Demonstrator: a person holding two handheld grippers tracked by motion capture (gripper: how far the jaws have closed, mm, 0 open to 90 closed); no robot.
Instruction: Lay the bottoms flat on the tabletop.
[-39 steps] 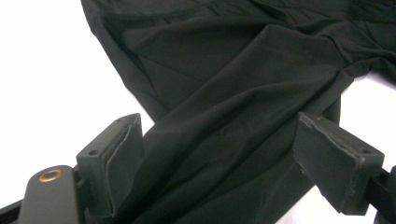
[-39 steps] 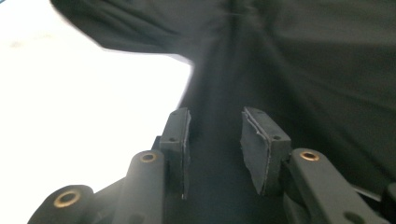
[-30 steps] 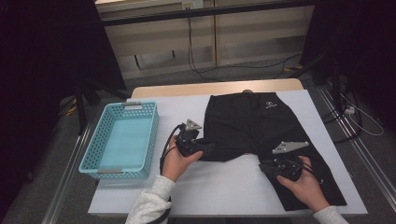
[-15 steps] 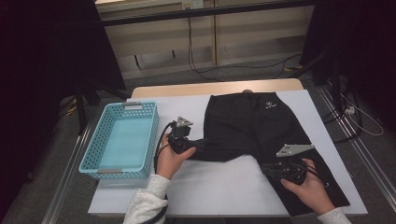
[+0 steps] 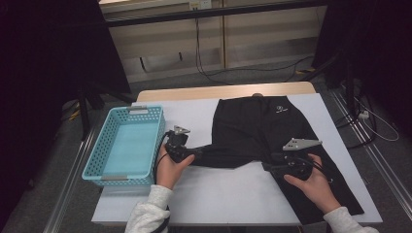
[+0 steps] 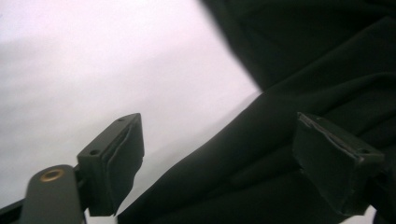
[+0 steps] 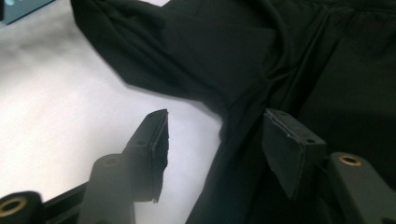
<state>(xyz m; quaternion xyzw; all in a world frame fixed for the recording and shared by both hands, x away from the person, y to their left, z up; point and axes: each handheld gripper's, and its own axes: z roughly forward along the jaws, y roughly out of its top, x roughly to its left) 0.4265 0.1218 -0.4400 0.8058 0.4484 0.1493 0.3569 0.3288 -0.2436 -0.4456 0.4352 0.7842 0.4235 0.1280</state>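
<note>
Trousers (image 5: 272, 141) got let go as the right tool (image 5: 273, 165) opened; the left tool (image 5: 198, 154), open too, slid nearer the basket (image 5: 127, 145).

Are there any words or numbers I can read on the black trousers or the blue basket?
None can be read.
Black trousers: a small white round mark near the waistband, too small and blurred to read.
Blue basket: no writing to be seen on it.
</note>
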